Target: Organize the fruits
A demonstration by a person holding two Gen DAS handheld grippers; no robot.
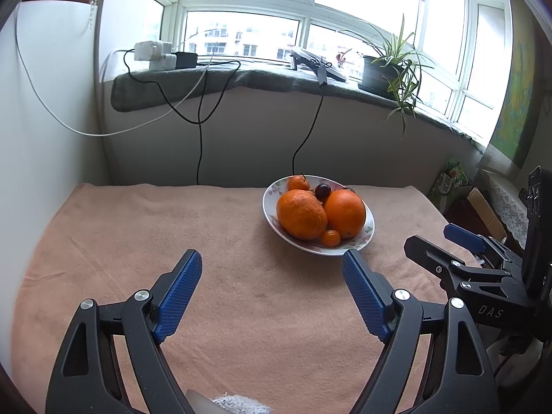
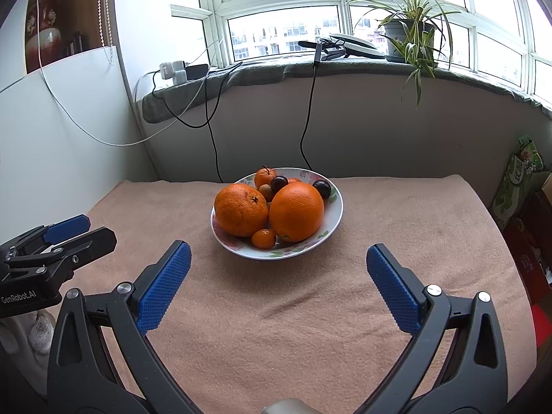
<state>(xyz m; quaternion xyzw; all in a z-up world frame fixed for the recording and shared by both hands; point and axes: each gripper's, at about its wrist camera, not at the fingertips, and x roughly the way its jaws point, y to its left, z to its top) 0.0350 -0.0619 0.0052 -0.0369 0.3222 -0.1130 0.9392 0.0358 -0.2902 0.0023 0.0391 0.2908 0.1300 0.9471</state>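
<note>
A white floral bowl (image 1: 369, 233) (image 2: 336, 210) stands on the peach cloth. It holds two large oranges (image 1: 301, 214) (image 2: 296, 211), a small tangerine (image 1: 298, 183) (image 2: 265, 176), a kumquat (image 1: 330, 237) (image 2: 263, 238) and dark plums (image 1: 323, 191) (image 2: 321, 188). My left gripper (image 1: 272, 258) is open and empty, in front of the bowl and to its left. My right gripper (image 2: 278, 252) is open and empty, just in front of the bowl. Each gripper shows at the edge of the other's view, the right one (image 1: 445, 238) and the left one (image 2: 82, 229).
The peach cloth (image 1: 207, 234) (image 2: 396, 227) covers the table. A wall with hanging cables (image 1: 200, 138) (image 2: 307, 124) stands behind it. A window sill above carries chargers (image 1: 155, 55) and a potted plant (image 1: 386, 69) (image 2: 410, 38). Boxes and bags (image 2: 521, 186) sit off the right edge.
</note>
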